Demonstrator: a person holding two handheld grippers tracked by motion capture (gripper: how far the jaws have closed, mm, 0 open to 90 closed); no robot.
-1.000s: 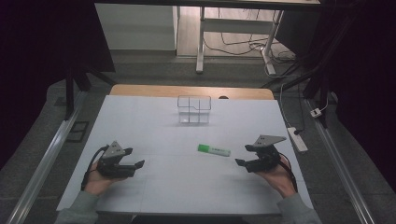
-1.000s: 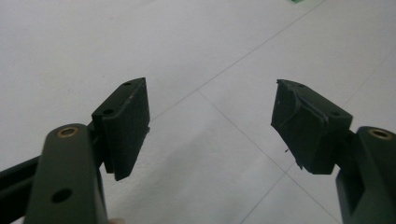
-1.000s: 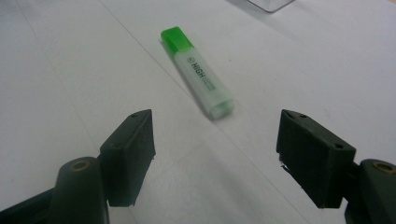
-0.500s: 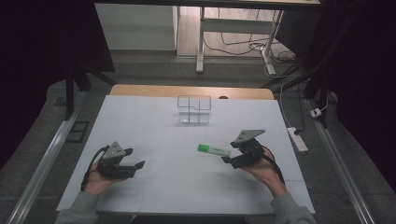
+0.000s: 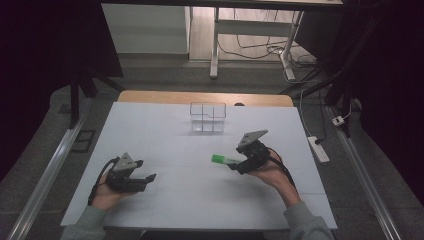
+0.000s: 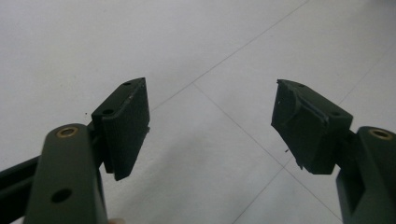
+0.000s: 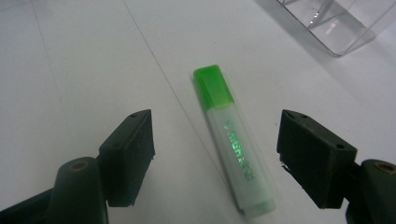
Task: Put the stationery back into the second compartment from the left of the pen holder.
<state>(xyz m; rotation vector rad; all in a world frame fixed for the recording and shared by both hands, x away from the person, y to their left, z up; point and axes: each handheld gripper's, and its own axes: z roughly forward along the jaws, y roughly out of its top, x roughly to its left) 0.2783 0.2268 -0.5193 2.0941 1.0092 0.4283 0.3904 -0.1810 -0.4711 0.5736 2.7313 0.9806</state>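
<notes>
Right now the green highlighter (image 7: 232,140) lies flat on the white bench (image 5: 165,135), its long axis running away from me with the green cap at the far end. It sits between the spread jaws of my right hand-held gripper (image 7: 217,161), touching neither, so I judge closing across its pale barrel is what comes next. My left hand-held gripper (image 6: 210,126), also spread and empty, is well apart. A clear divided box (image 5: 208,117) stands farther back.

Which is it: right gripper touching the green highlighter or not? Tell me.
Apart. In the right gripper view, the right gripper is open, with white table visible between each jaw and the highlighter.
</notes>
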